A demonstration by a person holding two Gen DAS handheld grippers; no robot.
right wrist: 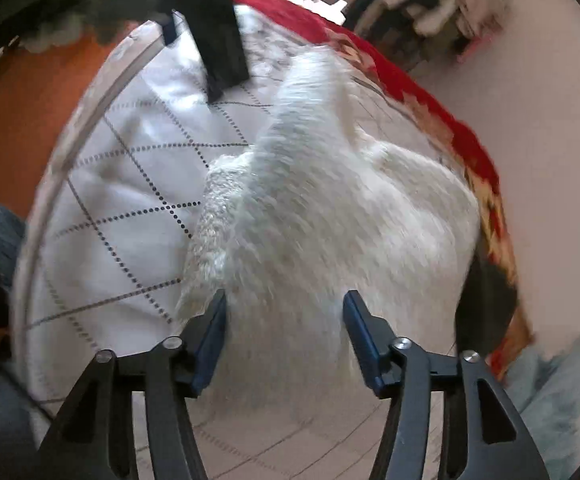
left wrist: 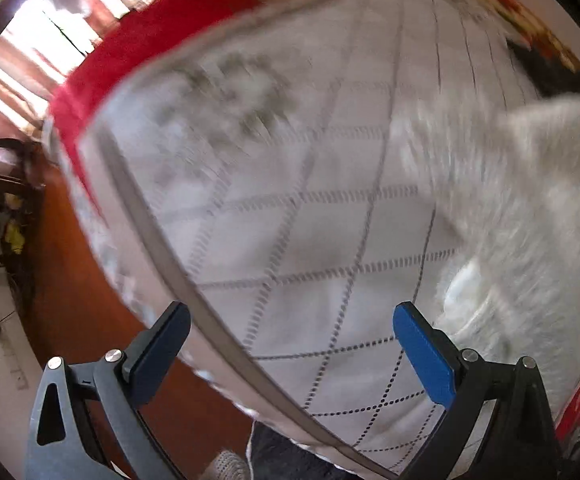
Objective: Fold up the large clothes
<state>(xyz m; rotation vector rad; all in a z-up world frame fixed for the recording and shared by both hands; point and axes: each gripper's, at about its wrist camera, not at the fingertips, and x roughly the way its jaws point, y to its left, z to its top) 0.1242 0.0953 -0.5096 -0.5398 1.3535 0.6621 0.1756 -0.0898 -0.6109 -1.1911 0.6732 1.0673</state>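
A white fluffy garment (right wrist: 329, 200) lies bunched on the right half of a round table covered with a white cloth with dotted check lines (right wrist: 130, 184). My right gripper (right wrist: 286, 304) hovers over the garment's near end. Its blue pads stand apart with fleece filling the view between them, and no pad visibly presses on it. In the left wrist view the garment (left wrist: 509, 200) is blurred at the right. My left gripper (left wrist: 291, 316) points down over bare tablecloth (left wrist: 309, 200), wide open and empty. Its black fingers (right wrist: 222, 44) show at the top of the right wrist view.
A red patterned cloth (left wrist: 130, 48) hangs under the white one around the table's far rim (right wrist: 429, 92). Orange floor (left wrist: 82, 280) lies left of the table. Cluttered furniture (left wrist: 6, 200) stands at the far left. A light blue cloth (right wrist: 549, 392) lies at lower right.
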